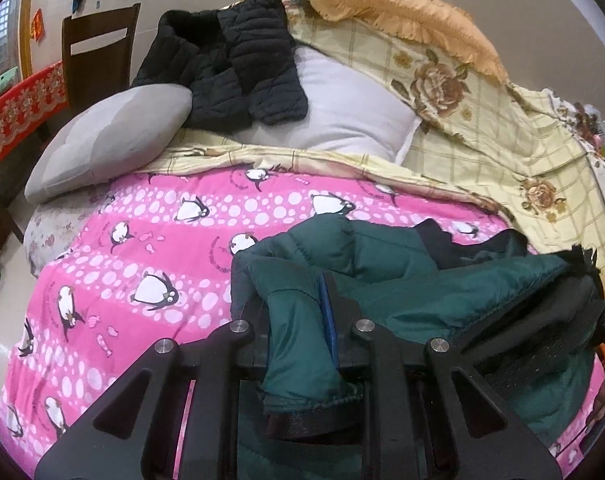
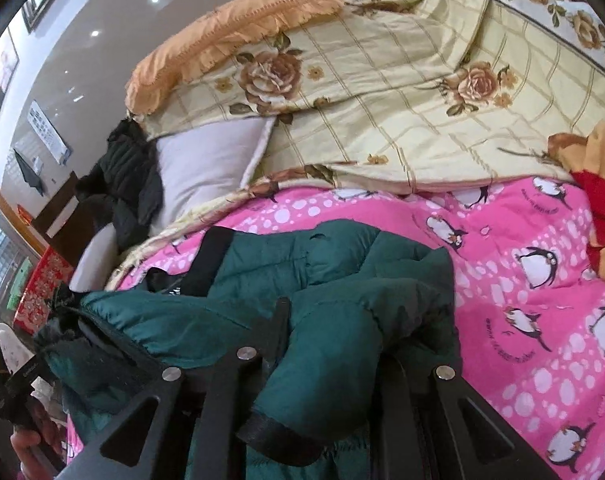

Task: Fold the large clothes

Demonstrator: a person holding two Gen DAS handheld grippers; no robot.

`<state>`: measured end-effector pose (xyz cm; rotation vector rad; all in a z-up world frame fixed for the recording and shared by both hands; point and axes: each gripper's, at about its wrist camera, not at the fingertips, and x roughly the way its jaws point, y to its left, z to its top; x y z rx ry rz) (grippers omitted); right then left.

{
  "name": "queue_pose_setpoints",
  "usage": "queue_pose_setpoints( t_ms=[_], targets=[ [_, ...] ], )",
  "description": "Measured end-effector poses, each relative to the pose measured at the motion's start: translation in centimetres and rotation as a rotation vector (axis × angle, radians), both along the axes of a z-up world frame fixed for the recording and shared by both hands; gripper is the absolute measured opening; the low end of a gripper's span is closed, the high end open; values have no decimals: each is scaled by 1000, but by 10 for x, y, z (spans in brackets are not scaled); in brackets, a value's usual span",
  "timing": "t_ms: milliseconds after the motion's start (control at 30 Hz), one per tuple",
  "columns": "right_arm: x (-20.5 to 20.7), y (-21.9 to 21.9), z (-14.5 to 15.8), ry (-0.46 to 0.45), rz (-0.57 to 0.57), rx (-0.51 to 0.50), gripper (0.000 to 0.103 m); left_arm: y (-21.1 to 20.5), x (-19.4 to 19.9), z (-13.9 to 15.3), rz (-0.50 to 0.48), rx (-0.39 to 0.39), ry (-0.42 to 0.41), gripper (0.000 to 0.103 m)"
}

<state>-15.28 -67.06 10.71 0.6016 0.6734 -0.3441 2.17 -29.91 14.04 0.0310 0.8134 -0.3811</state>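
pink penguin quilt (image 1: 150,248), green jacket (image 1: 382,264), grey pillow (image 1: 110,140)

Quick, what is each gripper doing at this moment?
Left gripper: closed on a sleeve of the green jacket.
Right gripper: closed on the other sleeve.

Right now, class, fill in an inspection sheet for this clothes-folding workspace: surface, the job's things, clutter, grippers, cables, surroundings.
Surface: pink penguin quilt spread over the bed.
Job's things: green padded jacket bunched on the quilt; each cuff is lifted in a gripper.
Clutter: black padded garment, grey pillow, white pillow, yellow floral quilt and orange frilled pillow at the head; a red and orange cloth on the right.
Grippers: left hand-held gripper shut on a jacket sleeve; right hand-held gripper shut on the other sleeve.
Cables: nothing seen.
Surroundings: wooden chair and a red-clothed table beside the bed.
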Motion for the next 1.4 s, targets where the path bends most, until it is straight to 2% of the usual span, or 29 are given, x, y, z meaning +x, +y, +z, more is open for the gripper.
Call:
queue_pose_setpoints(
  t_ms=[267, 433, 567, 667, 733, 800, 867, 967, 1033, 1100, 1200, 1333, 1400],
  targets=[
    [5, 1, 3, -11, -7, 19, 23, -6, 15, -16, 44, -11, 45, 18],
    [-8, 1, 24, -41, 1, 42, 29, -7, 15, -18, 47, -7, 50, 19],
    [-17, 9, 45, -69, 24, 17, 33, -5, 17, -18, 56, -28, 82, 19],
    [-24, 13, 58, -95, 47, 34, 42, -4, 17, -17, 59, -32, 87, 19],
    [-30, 10, 65, -127, 55, 68, 54, -4, 17, -17, 56, -27, 84, 19],
    [-39, 6, 72, -173, 26, 89, 71, -4, 17, -17, 54, -28, 83, 19],
    [-53, 3, 83, -235, -9, 84, 74, -4, 17, -17, 57, -37, 90, 20],
    [-52, 23, 91, -246, 94, 76, 74, -3, 18, -17, 62, -45, 103, 21],
    [-38, 61, 82, -194, 190, -14, 74, -4, 19, -17, 64, -46, 109, 21],
    [-20, 103, 59, -131, 289, -81, 73, -4, 20, -17, 69, -54, 115, 21],
    [9, 145, 43, -83, 376, -128, 72, -1, 21, -15, 66, -68, 132, 21],
    [64, 174, 12, 13, 355, -224, 69, 13, 22, -5, 48, -122, 181, 24],
    [85, 174, -4, 61, 311, -245, 69, 28, 21, 6, 33, -203, 207, 29]
  ],
)
